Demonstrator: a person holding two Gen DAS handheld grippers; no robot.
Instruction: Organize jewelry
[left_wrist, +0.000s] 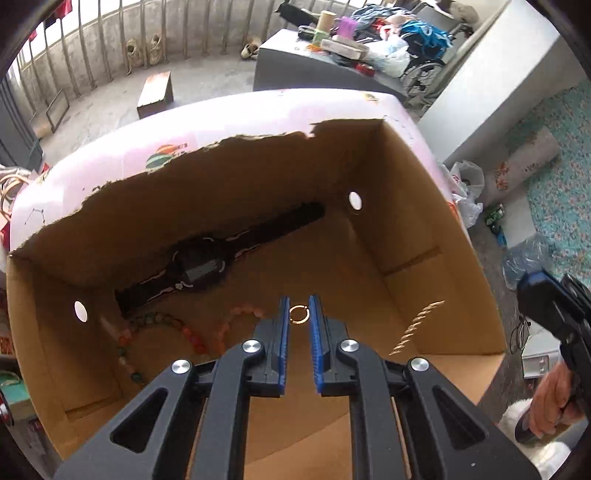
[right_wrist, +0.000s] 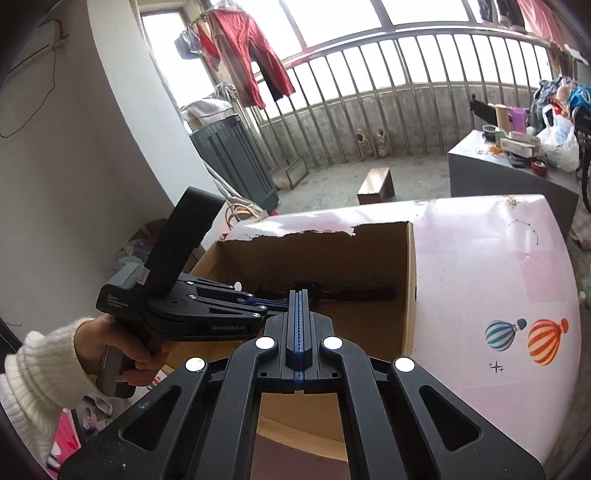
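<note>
The left gripper pinches a small gold ring above the brown cardboard box, whose floor holds a black digital wristwatch along its far wall.
</note>
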